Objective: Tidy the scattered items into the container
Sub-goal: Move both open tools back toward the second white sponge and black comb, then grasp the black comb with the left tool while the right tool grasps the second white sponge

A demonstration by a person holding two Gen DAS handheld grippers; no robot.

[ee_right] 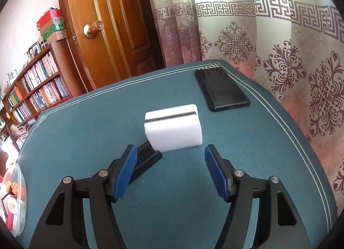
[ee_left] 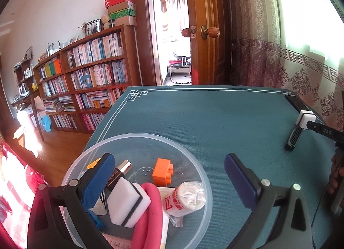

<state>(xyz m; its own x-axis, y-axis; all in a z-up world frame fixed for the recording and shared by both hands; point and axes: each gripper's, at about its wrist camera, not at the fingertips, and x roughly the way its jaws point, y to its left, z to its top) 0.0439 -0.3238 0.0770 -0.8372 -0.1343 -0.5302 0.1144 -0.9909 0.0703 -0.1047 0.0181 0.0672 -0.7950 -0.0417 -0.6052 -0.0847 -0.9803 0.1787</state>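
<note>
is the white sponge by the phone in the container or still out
Out. The white sponge sits on the table mat, propped on a black comb, ahead of the open right tongs.

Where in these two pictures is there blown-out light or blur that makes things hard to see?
Left wrist view: sunlight washes out the window behind the curtain and the floor at lower left; the clear container stays readable. Right wrist view: the curtain top is overexposed, the white sponge has smeared, soft edges, and the phone mirrors the curtain pattern. Both views bend straight lines near the rim.
</note>
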